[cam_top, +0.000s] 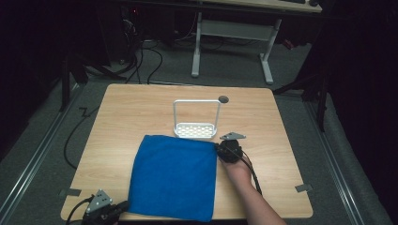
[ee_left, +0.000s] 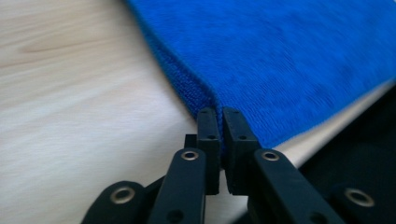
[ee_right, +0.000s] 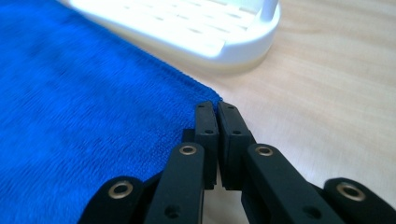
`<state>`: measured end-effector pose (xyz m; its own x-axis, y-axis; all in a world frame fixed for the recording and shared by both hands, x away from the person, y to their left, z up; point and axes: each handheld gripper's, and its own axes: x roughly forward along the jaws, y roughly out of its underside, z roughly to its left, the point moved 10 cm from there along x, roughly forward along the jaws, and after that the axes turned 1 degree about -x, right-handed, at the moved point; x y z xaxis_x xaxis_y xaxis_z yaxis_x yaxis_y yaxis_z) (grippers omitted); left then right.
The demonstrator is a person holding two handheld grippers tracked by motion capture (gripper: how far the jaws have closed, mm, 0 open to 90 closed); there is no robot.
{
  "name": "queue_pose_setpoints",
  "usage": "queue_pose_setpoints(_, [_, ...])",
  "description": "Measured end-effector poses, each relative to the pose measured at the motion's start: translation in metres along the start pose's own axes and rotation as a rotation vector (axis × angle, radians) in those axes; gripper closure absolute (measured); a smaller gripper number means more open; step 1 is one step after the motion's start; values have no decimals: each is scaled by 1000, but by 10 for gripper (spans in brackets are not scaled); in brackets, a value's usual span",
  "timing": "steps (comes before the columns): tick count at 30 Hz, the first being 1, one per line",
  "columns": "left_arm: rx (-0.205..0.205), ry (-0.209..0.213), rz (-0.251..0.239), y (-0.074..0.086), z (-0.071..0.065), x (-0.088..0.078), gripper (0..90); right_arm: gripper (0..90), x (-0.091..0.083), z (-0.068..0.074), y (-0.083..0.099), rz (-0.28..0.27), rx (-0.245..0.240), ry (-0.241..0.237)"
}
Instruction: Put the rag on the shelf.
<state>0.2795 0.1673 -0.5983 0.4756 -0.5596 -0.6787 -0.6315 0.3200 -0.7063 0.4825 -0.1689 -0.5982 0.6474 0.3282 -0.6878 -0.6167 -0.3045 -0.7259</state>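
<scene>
Both tools (ee_left: 221,112) (ee_right: 216,106) clamped — blue cloth (cam_top: 173,176) corners

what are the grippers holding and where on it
Both hold the blue cloth: left gripper pinches its near left corner, right gripper its far right corner.

My right gripper (ee_right: 218,108) has its jaws pinched together on the corner of the blue cloth (ee_right: 79,112). Just beyond that corner, a white rack base (ee_right: 205,32) sits on the wooden table (ee_right: 327,93).
</scene>
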Motion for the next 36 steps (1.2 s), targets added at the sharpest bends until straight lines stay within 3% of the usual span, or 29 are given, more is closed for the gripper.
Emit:
queue_pose_setpoints(2, [30,12,4,0,-10,1,778,874,4,-2,-4,-1,2,3])
queue_pose_setpoints(3, [26,3,1,-1,-10,2,702,850,6,-3,-5,-1,7,4])
queue_pose_setpoints(6, [11,-5,-24,-6,-5,0,620,769,1,-4,-7,-28,14,7])
queue_pose_setpoints(8, [-14,-31,-93,-17,7,-4,577,714,-7,-3,-7,-53,19,6])
queue_pose_setpoints(9, [-14,-31,-93,-17,7,-4,567,714,-7,-3,-7,-53,19,6])
queue_pose_setpoints(11, [-13,-80,-150,-31,21,-6,558,681,-20,-1,-5,-81,14,3])
queue_pose_setpoints(14, [-3,-111,-163,-40,30,-4,541,667,-28,-1,0,-97,0,6])
queue_pose_setpoints(17, [14,-153,-169,-59,48,9,521,644,-31,-3,5,-104,-5,9])
queue_pose_setpoints(20, [-6,-151,-192,-72,61,19,517,651,-33,-7,12,-102,0,18])
queue_pose_setpoints(22, [-3,-157,-197,-81,67,25,507,662,-35,-11,15,-99,-8,46])
queue_pose_setpoints(26, [14,-189,-211,-99,75,35,497,662,-41,-14,19,-108,7,41])
queue_pose_setpoints(28, [56,-244,-227,-120,82,46,492,650,-45,-15,20,-117,-1,45])
queue_pose_setpoints(29, [64,-252,-229,-124,83,49,490,646,-47,-15,21,-118,7,45])
queue_pose_setpoints(30, [64,-252,-229,-124,83,49,492,646,-48,-15,22,-121,10,45])
queue_pose_setpoints(31, [72,-264,-210,-136,88,61,495,643,-49,-15,23,-121,4,51])
queue_pose_setpoints(32, [72,-264,-210,-136,88,61,511,643,-49,-15,23,-121,4,51])
queue_pose_setpoints(33, [65,-266,-197,-145,94,72,517,639,-51,-13,25,-121,8,54])
queue_pose_setpoints(36, [52,-257,-183,-160,102,87,526,606,-52,-12,25,-123,16,41])
